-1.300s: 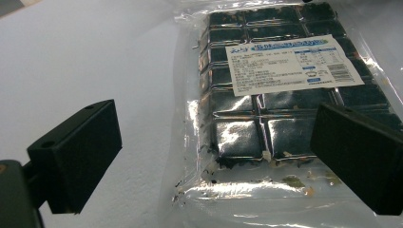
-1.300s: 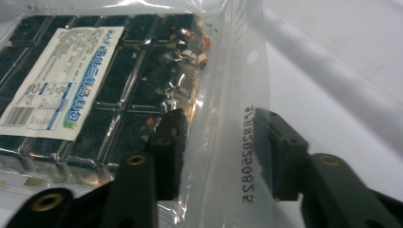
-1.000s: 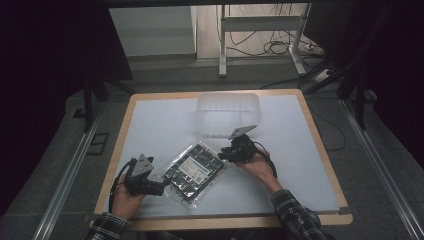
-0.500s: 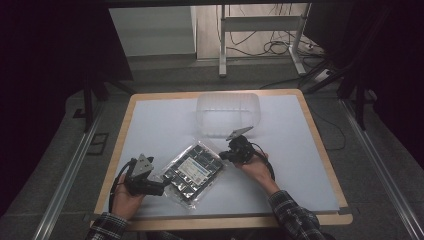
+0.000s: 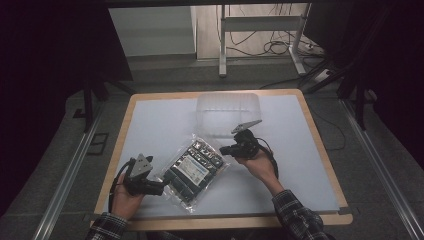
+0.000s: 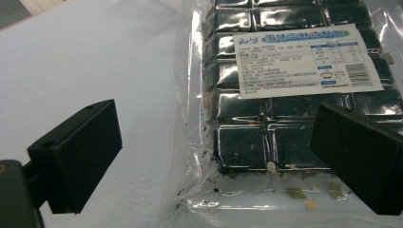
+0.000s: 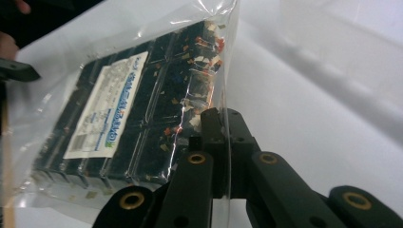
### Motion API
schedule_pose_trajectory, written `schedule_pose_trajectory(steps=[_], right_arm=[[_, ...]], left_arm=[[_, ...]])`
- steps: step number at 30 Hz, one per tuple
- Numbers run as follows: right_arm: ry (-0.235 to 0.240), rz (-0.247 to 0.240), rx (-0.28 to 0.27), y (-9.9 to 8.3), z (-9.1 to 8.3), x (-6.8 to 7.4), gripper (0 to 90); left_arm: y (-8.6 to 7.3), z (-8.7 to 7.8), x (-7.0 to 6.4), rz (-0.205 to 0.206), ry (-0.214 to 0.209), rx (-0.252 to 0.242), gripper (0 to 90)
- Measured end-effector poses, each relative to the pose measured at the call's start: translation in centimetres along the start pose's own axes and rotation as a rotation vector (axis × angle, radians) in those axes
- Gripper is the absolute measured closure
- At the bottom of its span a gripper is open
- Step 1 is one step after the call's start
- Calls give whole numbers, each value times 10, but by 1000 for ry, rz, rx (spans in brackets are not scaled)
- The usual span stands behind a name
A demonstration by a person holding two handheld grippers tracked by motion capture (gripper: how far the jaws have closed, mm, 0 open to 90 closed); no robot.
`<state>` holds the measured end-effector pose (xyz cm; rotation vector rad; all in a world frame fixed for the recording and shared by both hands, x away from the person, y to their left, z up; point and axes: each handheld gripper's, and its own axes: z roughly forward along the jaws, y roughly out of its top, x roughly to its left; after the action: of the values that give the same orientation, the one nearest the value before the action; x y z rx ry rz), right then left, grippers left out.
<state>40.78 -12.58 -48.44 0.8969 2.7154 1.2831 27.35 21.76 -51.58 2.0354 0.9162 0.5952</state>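
Note:
A clear plastic bag (image 5: 194, 170) of dark foil-wrapped blocks with a white label lies at the front middle of the white table (image 5: 160, 120). My right gripper (image 5: 226, 150) is shut on the bag's far right edge; in the right gripper view its jaws pinch the clear film (image 7: 223, 137) and that edge is lifted. My left gripper (image 5: 159, 189) sits at the bag's near left end, open. In the left gripper view its two black jaws stand wide apart on either side of the bag's (image 6: 285, 95) sealed end.
A clear plastic container (image 5: 227, 111) stands upside-down or lidded at the back middle of the table, just beyond the right gripper. The table's wooden rim (image 5: 225, 222) runs along the front. Metal rails and a desk frame with cables lie on the floor beyond.
The right gripper has moved slightly left and toward the front, raising the bag's far edge. The left gripper has hardly moved.

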Motion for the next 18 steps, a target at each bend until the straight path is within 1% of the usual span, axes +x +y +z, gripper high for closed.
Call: schedule_pose_trajectory(steps=[4, 6, 12, 18], right_arm=[[7, -15, -18, 7, -9, 6, 889], [15, -14, -26, 9, -13, 8, 889], [39, -9, -56, 18, -25, 12, 889], [49, -21, -86, 32, -40, 18, 890]], left_arm=[[0, 0, 0, -6, -14, -3, 30], [0, 0, 0, -7, -17, -3, 29], [0, 0, -1, -8, -18, -2, 29], [0, 0, -1, -7, -15, -1, 28]])
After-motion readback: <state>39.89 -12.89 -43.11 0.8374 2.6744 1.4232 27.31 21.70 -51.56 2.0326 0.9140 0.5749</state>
